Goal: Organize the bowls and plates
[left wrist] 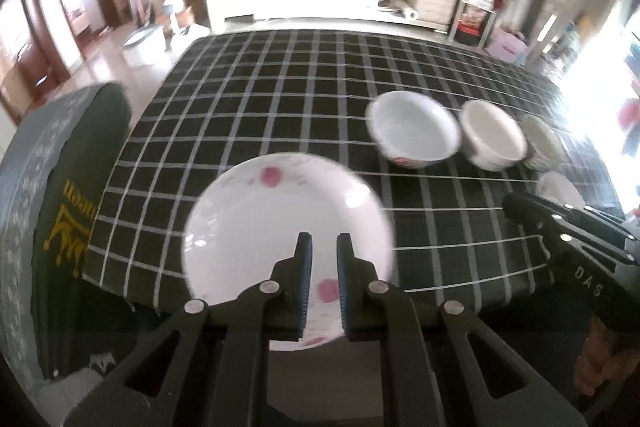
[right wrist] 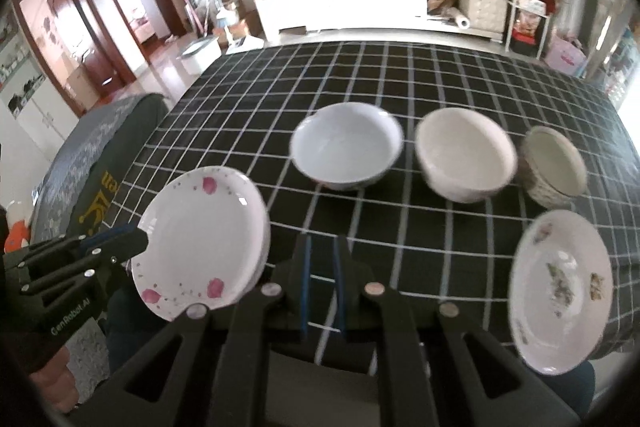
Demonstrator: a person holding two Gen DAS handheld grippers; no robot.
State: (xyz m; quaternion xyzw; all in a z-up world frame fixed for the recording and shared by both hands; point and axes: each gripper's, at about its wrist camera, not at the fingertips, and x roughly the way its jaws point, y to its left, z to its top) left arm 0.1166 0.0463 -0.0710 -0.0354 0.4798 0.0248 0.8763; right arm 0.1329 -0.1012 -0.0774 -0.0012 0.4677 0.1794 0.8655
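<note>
Left tongs (left wrist: 323,247) clamp the near rim of the pink-flowered plate (left wrist: 280,227), tilted over the checked tabletop (right wrist: 400,235) edge. Right tongs (right wrist: 323,251) narrow, empty. Glazed ceramic: stiff, slippery, breakable; grip rims. Three bowls (right wrist: 346,147) behind.

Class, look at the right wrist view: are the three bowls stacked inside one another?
No: the pale blue bowl, the white bowl and the patterned bowl stand side by side in a row on the checked tablecloth.
</note>
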